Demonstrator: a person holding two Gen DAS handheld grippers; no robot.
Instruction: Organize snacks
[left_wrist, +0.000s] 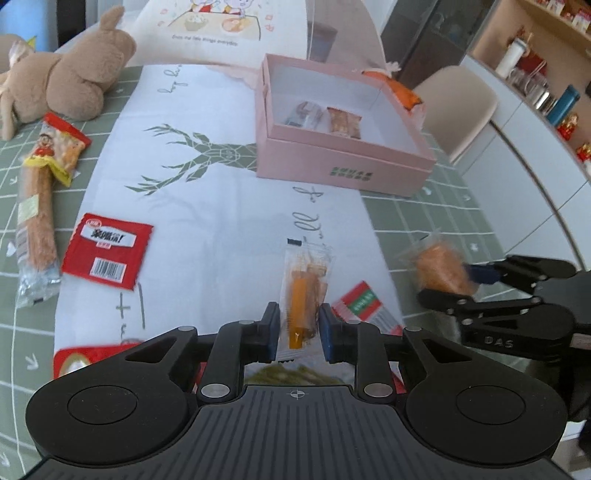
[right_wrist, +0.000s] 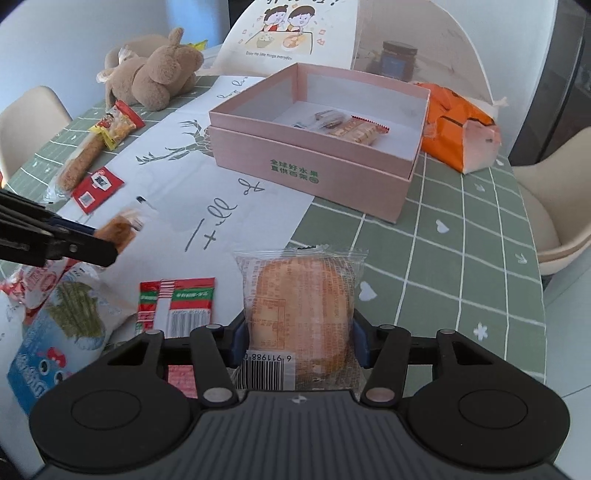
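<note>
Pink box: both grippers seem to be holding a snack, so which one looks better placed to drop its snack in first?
Probably the right gripper. Its wrapped bun points straight at the pink box, across bare tablecloth. The left gripper, with its snack stick, sits farther back.

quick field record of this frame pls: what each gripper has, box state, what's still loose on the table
left gripper: shut on stick snack
right gripper: shut on bread pack
box: pink, open, two small snacks inside
loose, left side: red packet, long roll, red-yellow pack
loose, near grippers: red-green packet, blue bag
other: plush toy, orange bag beside box
</note>
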